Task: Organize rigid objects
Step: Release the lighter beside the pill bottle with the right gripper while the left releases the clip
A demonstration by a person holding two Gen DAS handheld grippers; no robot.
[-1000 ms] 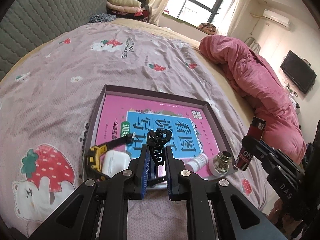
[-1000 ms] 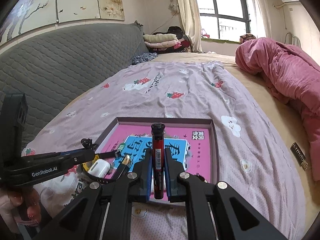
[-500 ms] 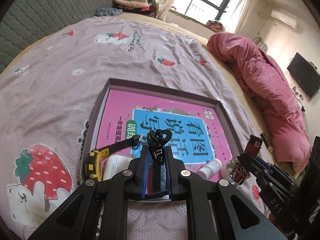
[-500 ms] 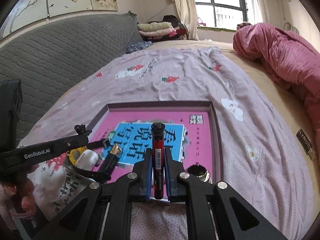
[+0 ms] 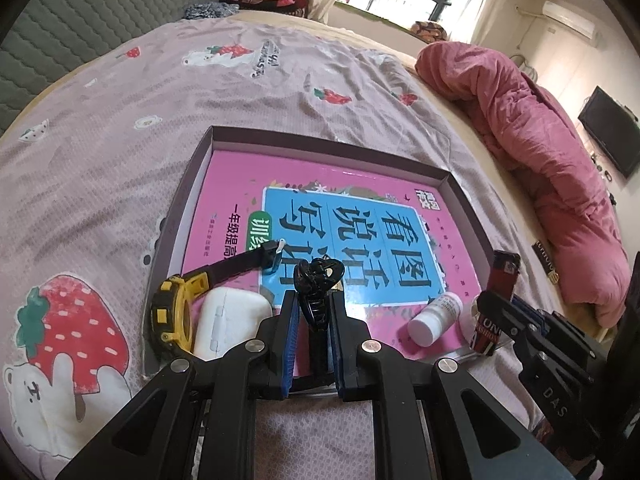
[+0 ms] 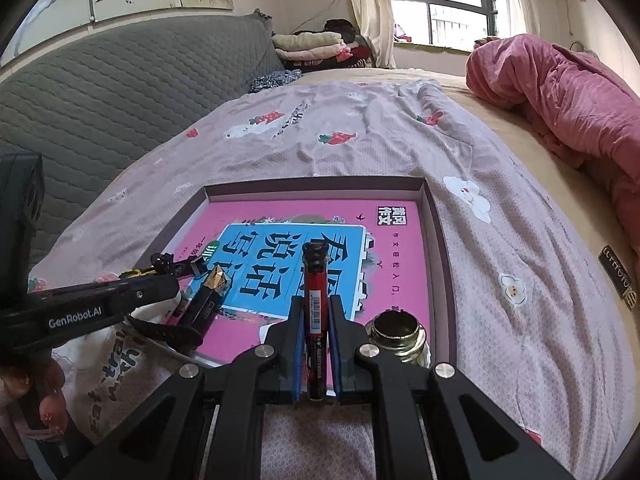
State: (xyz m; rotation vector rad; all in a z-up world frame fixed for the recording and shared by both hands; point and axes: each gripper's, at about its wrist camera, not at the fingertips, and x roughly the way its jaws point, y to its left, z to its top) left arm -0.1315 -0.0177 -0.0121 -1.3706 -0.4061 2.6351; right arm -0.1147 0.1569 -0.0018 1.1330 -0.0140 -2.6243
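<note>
Bedspread under the tray (image 5: 180,216): my left gripper (image 5: 313,322) clenches a hair clip (image 5: 318,276), my right gripper (image 6: 316,334) a lighter (image 6: 316,292), both poised over its near edge for sorting.

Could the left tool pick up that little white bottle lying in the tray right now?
Probably not yet. The left tool is shut on a black hair claw clip, so it has no free grip. The white bottle lies uncovered on the pink book, close to its right, so only the clip hinders it.
</note>
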